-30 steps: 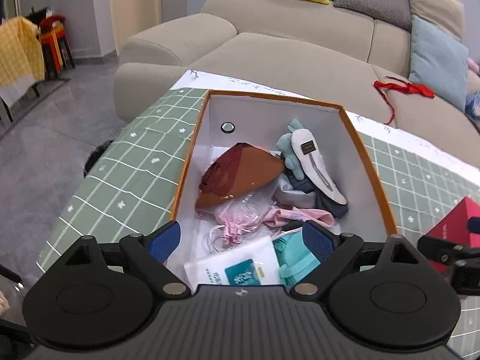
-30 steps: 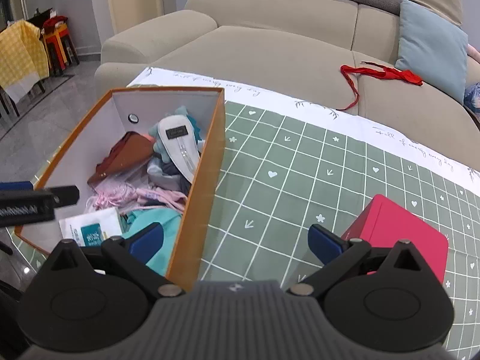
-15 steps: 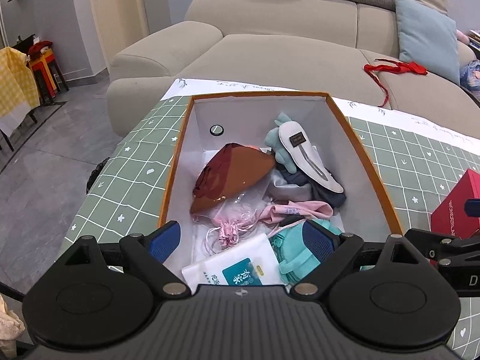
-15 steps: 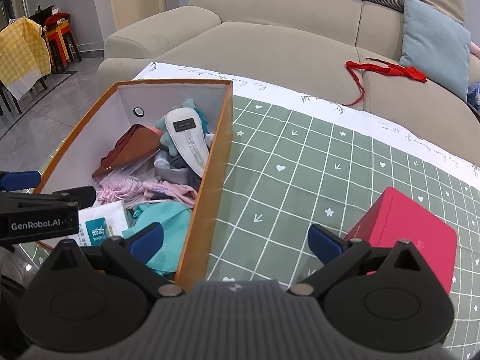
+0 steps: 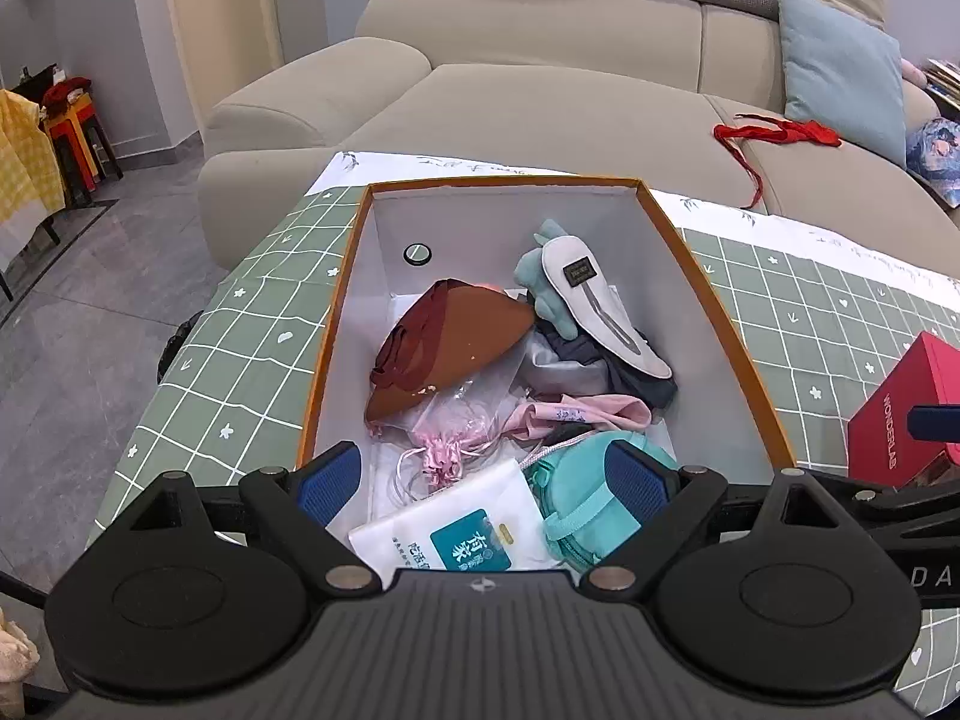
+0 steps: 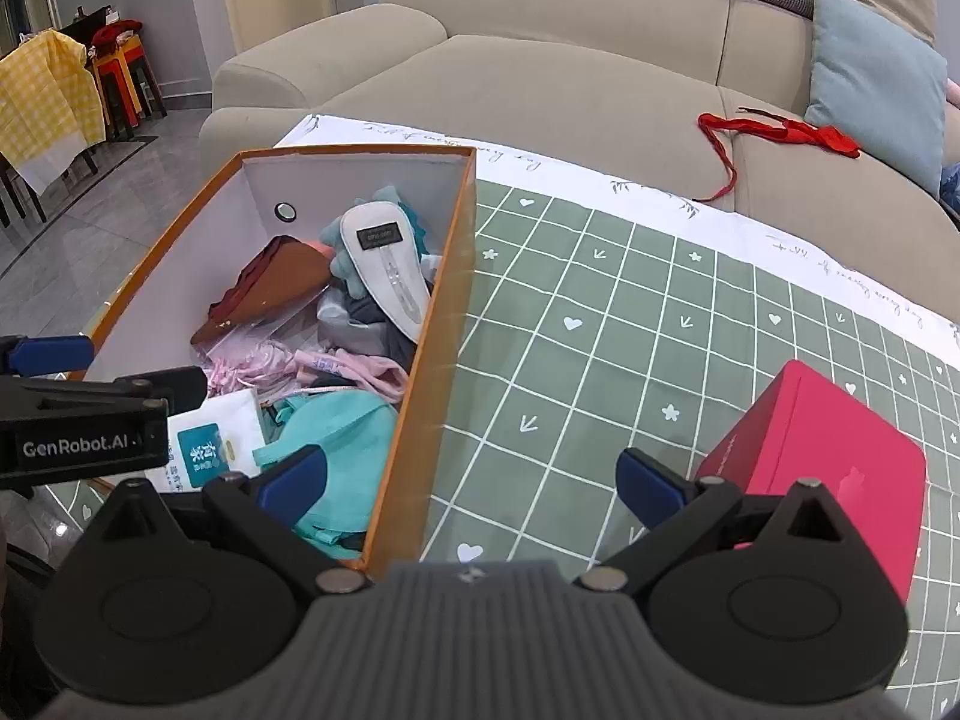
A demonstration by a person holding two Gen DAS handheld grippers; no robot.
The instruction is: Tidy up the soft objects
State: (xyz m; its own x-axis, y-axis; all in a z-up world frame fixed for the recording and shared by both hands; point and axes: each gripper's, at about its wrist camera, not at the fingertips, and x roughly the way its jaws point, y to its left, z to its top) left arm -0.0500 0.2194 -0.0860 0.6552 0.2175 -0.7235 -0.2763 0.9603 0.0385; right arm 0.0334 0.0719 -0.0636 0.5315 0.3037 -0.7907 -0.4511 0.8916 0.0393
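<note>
A beige sofa [image 5: 540,102] is sitting behind the worktop [image 6: 600,324], which is wearing a green grid cloth. A red ribbon [image 6: 780,132] is lying on the sofa seat.

An orange box [image 5: 708,300] with white inner walls is standing open on the worktop, holding the soft things. A red box [image 6: 810,456] is resting on the cloth well to the right of it.

Inside the orange box, a brown pouch [image 5: 456,348] is leaning at the middle left, and a grey slipper [image 5: 600,306] is lying tilted over a teal plush [image 5: 540,282] and dark cloth at the right. A teal bag [image 5: 582,492] is sitting at the near right corner, just beside a white packet [image 5: 462,534]. A pink band [image 5: 576,414] and a pink mesh pouch [image 5: 450,438] are lying between these.

The left tool [image 5: 480,480] is hovering over the near end of the orange box, its fingers spread wide and gripping nothing. The right tool [image 6: 474,480] is hanging over the box's right wall and the cloth, likewise spread and empty.
</note>
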